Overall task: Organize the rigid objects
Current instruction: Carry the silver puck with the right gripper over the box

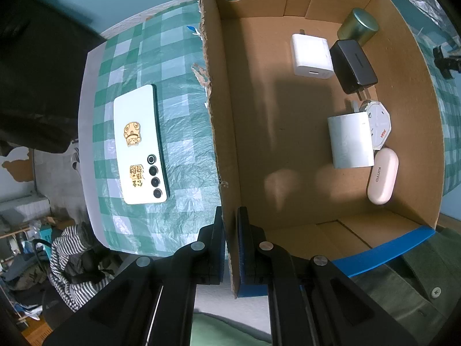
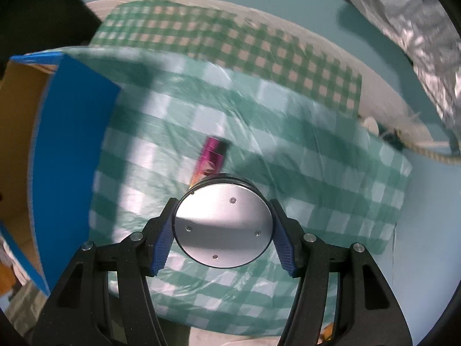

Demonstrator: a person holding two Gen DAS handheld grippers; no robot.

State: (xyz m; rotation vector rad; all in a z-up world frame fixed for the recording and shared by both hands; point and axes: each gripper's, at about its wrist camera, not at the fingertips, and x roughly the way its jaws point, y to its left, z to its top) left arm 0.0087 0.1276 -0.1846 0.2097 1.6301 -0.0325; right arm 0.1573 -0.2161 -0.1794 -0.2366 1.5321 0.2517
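My left gripper (image 1: 230,219) is shut on the left wall of an open cardboard box (image 1: 219,132), one finger on each side of the wall. Inside the box lie two white chargers (image 1: 311,56) (image 1: 350,141), a black charger (image 1: 353,66), a gold tin (image 1: 358,26), a white octagonal item (image 1: 380,121) and a pink earbud case (image 1: 383,176). A white phone (image 1: 139,144) lies face down on the checked cloth left of the box. My right gripper (image 2: 223,225) is shut on a round silver disc (image 2: 223,225), held above the cloth. A magenta tube (image 2: 211,155) lies on the cloth beyond the disc.
The green-checked cloth (image 2: 331,190) covers the table. The box's blue outer wall (image 2: 69,150) stands at the left of the right wrist view. A silver foil sheet (image 2: 417,43) and a rope (image 2: 426,151) lie at the right. A person's green shirt (image 1: 403,282) shows at the lower edge.
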